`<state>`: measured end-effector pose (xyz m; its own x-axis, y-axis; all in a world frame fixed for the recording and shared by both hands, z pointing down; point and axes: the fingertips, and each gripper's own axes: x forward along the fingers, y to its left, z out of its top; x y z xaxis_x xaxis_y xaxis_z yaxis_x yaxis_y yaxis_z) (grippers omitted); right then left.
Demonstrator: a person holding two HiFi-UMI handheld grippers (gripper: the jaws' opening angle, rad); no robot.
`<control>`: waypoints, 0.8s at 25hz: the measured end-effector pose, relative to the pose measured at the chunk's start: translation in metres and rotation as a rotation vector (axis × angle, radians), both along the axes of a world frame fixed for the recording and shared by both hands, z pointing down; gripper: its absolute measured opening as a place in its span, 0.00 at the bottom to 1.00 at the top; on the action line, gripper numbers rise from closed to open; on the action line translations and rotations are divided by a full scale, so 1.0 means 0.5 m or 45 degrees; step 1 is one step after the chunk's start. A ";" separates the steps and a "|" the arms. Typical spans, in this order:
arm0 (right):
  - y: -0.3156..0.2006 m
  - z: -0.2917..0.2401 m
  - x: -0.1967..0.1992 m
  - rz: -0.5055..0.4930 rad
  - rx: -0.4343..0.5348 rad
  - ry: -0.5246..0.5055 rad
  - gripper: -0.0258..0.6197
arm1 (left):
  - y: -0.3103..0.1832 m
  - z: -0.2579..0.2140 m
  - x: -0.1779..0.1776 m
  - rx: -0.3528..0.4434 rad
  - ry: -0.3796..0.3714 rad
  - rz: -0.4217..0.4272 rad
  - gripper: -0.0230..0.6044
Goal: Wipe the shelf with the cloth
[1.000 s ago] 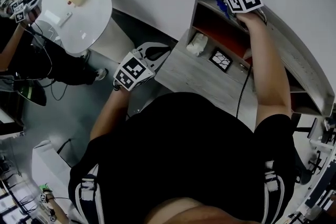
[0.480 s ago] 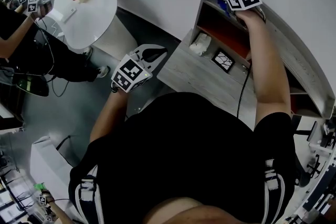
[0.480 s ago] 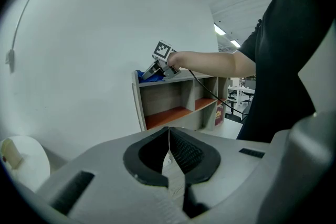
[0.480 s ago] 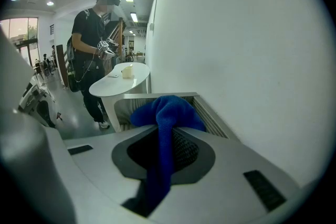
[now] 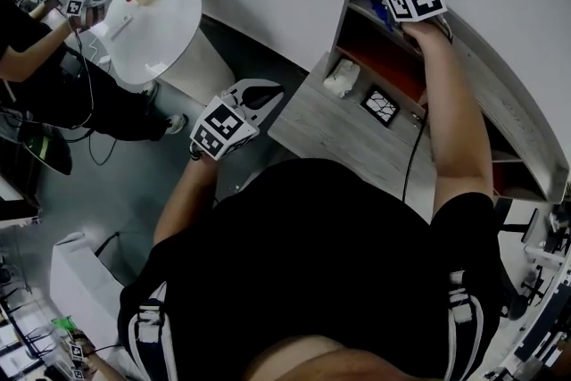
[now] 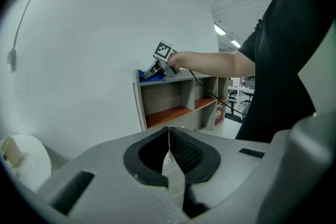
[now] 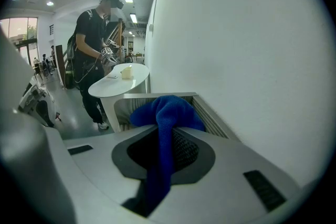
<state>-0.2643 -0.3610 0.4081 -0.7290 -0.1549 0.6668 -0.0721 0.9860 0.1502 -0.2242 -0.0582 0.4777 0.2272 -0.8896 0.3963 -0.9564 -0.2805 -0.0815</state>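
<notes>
The fingers of your right gripper (image 7: 167,136) were clamped on a fold of the blue cloth (image 7: 166,107), which bunched up ahead of them and trailed back through the gap. The bunch appeared to rest on the top board of the shelf (image 7: 211,119), close to the white wall (image 7: 252,60) and near the board's far end. The fingers of your left gripper (image 6: 169,139) were pressed together with nothing between them. You held that gripper low, well apart from the shelf, off the edge of the grey table (image 5: 326,125) on which the shelf stood. By my judgement the wipe was under way on the top board only, and the orange lower board (image 6: 169,115) had yet to be done. To do this stroke well, you needed to bear down so that the cloth, not the hard tips of the fingers, met the wood. You also needed to draw it in long, overlapping passes along the board, taking in the strip against the wall and the end corner. The bunch was narrow, so each pass would likely cover little; a flatter spread would have served better. Your hold on the fold looked deep enough, though a hard drag might have pulled it loose.
</notes>
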 end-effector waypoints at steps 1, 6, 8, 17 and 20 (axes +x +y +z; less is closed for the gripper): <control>0.000 0.000 0.001 0.002 0.000 -0.002 0.11 | 0.002 -0.001 -0.001 0.000 0.002 -0.002 0.07; -0.002 -0.001 -0.001 0.015 0.027 -0.015 0.11 | 0.004 0.002 -0.008 -0.005 0.014 0.006 0.07; 0.000 -0.005 0.000 0.019 0.077 -0.021 0.11 | 0.002 -0.003 -0.005 0.002 0.017 0.011 0.07; 0.055 -0.019 0.040 -0.021 0.155 -0.021 0.11 | -0.004 -0.012 0.017 0.050 0.002 0.108 0.07; 0.073 -0.039 0.061 -0.010 0.175 -0.046 0.11 | -0.008 -0.009 0.025 0.054 0.001 0.149 0.07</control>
<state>-0.2338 -0.3246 0.3885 -0.7535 -0.2374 0.6131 -0.0724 0.9568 0.2815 -0.2117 -0.0622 0.4732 0.3305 -0.8729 0.3588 -0.9174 -0.3864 -0.0950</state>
